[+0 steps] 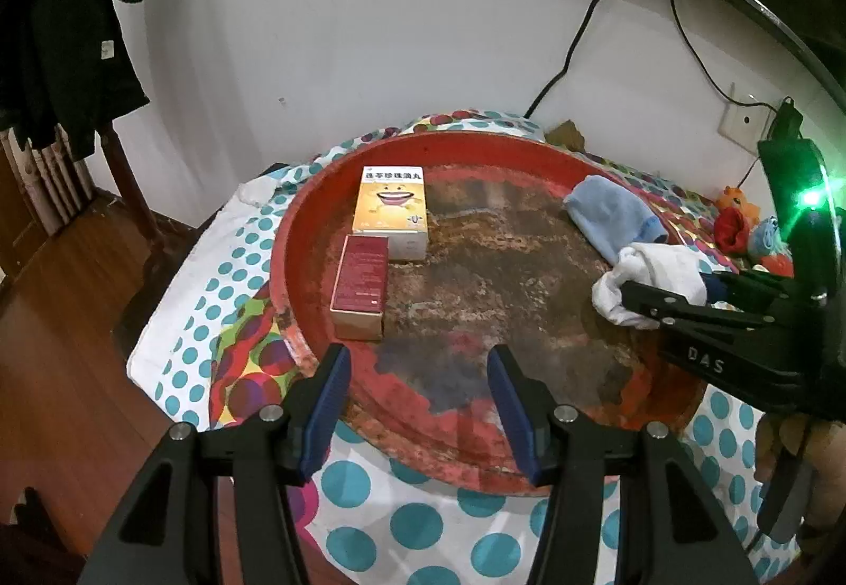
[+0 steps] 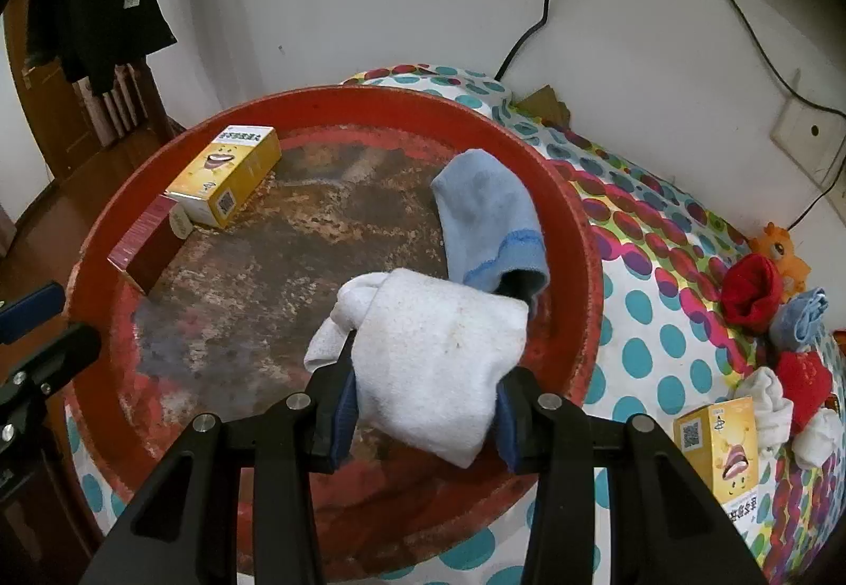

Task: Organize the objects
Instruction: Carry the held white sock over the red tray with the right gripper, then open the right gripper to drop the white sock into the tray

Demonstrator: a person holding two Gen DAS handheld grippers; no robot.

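White sock [image 2: 439,363], soft and light, pinched across its bunched middle by the right gripper [image 2: 423,418], over the near right part of the red tray [image 2: 576,236], beside the blue sock [image 2: 492,220]. Limp cloth: likely sags, so hold the thick fold. Left gripper [image 1: 417,405] spread, empty, over the tray's near rim. Two boxes [image 1: 391,210] sit far left.

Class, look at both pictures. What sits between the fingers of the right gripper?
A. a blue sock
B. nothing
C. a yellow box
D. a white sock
D: the right gripper has its fingers on either side of the white sock over the red tray, while the blue sock lies apart in the tray.
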